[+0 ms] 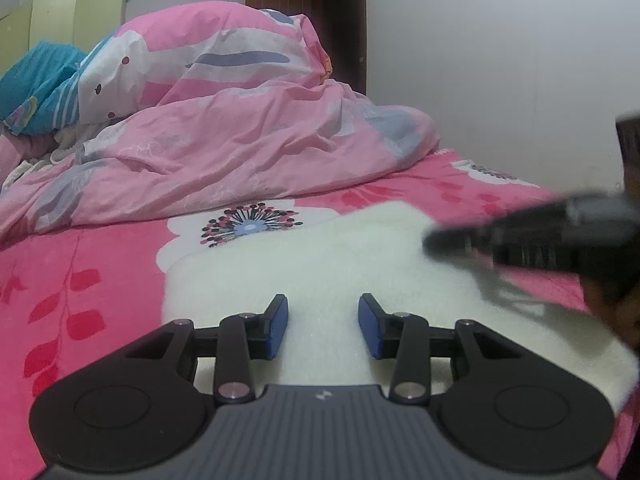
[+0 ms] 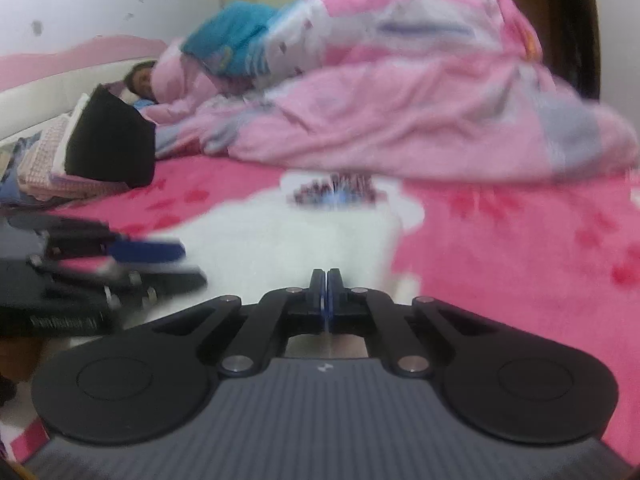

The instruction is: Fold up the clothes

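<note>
Left wrist view: the left gripper [image 1: 322, 326] hangs low over one white fleecy garment [image 1: 320, 264], its two blue-padded fingers [image 1: 279, 326] spread apart with nothing between them. The garment lies flat on the pink flowered bedsheet [image 1: 80, 280], near the middle of the bed and close to the camera. From the right edge the right gripper [image 1: 436, 242] reaches in over the garment's far right part, blurred; from here its jaws cannot be read. Behind the garment is one heaped pink quilt [image 1: 248, 136], and at the far left one teal pillow [image 1: 36, 84]. One dark wooden door [image 1: 320, 20] stands behind the quilt, with pale cabinets [image 1: 60, 20] at upper left.

Right wrist view: the right gripper [image 2: 326, 280] has its two fingers pressed together; whether any cloth is pinched between them cannot be told. It sits above the near edge of the white garment [image 2: 288, 236], which spreads ahead on the bedsheet [image 2: 520, 248]. At left the left gripper [image 2: 176, 254] comes in, smeared, one blue pad showing. Beyond it one stack of folded clothes [image 2: 80, 152] rests on the bed, topped with a black piece. The quilt [image 2: 400, 100] fills the background, the teal pillow [image 2: 236, 40] on it, and one person [image 2: 140, 80] lies under it at the head of the bed.
</note>
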A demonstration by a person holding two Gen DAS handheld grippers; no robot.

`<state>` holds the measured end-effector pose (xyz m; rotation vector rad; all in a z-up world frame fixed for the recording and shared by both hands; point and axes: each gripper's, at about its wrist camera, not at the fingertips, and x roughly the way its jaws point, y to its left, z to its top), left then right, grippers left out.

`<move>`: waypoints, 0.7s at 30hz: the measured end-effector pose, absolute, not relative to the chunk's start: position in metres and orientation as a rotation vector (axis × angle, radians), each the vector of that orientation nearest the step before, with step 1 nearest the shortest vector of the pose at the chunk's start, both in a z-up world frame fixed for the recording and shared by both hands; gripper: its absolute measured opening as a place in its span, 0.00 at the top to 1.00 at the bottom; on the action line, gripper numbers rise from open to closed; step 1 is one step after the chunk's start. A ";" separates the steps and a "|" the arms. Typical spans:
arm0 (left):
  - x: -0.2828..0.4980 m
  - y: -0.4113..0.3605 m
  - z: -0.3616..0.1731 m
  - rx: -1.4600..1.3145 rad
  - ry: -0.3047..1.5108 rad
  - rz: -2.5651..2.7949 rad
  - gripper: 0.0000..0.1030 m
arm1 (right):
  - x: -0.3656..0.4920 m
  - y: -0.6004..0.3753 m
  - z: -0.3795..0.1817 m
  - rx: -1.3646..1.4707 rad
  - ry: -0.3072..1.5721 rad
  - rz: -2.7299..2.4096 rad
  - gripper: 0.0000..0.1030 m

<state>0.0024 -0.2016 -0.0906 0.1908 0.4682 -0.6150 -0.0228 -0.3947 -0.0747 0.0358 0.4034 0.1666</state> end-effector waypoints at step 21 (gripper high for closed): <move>0.014 -0.192 -0.086 0.119 0.522 -0.668 0.58 | -0.032 -0.421 -0.093 0.326 0.493 0.162 0.97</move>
